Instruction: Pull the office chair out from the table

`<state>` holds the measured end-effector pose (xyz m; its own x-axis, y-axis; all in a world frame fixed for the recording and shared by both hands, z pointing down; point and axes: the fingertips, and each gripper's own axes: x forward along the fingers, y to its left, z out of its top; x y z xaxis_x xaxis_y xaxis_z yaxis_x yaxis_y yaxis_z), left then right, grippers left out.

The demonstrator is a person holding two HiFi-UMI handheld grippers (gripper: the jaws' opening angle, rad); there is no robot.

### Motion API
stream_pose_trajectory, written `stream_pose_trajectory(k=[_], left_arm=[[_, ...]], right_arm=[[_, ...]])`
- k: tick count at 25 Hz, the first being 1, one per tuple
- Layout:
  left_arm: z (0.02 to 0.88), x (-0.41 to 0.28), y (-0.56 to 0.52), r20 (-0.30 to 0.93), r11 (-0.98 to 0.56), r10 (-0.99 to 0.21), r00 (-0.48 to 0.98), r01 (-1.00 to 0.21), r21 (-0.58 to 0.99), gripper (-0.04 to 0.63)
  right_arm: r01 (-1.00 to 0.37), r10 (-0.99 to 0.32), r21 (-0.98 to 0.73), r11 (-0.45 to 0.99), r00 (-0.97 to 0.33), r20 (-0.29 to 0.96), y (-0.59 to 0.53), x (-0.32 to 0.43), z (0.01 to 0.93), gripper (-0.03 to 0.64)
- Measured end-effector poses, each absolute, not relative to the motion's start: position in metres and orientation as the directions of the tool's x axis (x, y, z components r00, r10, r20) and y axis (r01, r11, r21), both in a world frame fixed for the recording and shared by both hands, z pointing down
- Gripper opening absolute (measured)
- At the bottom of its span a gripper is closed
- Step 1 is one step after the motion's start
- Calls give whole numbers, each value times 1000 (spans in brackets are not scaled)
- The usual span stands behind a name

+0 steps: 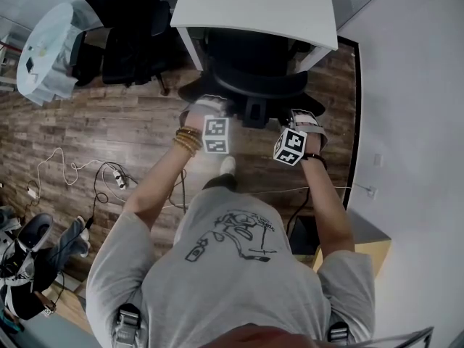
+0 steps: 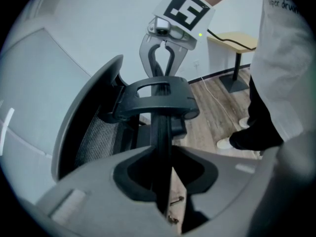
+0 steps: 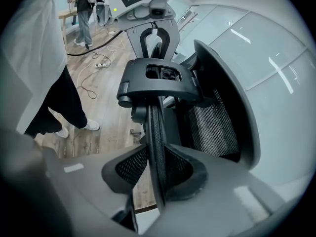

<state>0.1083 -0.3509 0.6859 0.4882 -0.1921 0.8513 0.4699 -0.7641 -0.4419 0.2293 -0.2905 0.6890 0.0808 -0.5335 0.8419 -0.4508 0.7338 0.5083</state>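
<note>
Black office chair (image 1: 254, 84), curved mesh back, at smooth white table (image 1: 254, 6)

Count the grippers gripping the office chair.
2. The left gripper clamps the office chair at the left end of its backrest; the right gripper clamps the right end. Neither is hidden.

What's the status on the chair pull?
Left gripper, right gripper: both shut on office chair back rim. Seat under table. Loose cables near person's shoe.
</note>
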Motion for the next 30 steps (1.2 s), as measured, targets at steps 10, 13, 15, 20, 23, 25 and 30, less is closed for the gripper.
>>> stream_pose_trajectory(k=[10,13,15,20,23,25,30], left_arm=[[684,91,-323,848,-770,-192,494,460,-443,98],[684,86,-317,848,-777,-192,494,452,-439,98],[685,83,-312,849,-779,-194,491,448,-437,97],[684,76,-295,849,-780,-189,493,450,-435,98],[684,72,-283,847,-781,-191,496,445,-437,97],[685,70,-277,849,-784,-194,492,442,-436,98],[684,64,-260,847,-793,-188,498,432,-430,98]], right_arm=[[-462,-535,503,730,71,842,-262,211,688,112],[-458,-537,503,733,65,841,-256,206,687,110],[-460,-537,501,733,62,842,-251,203,687,110],[-471,-537,495,730,53,842,-233,196,687,110],[-475,-539,494,728,48,841,-222,192,687,112],[-476,-539,493,728,46,841,-216,190,687,112],[-475,-541,494,728,44,840,-199,185,686,112]])
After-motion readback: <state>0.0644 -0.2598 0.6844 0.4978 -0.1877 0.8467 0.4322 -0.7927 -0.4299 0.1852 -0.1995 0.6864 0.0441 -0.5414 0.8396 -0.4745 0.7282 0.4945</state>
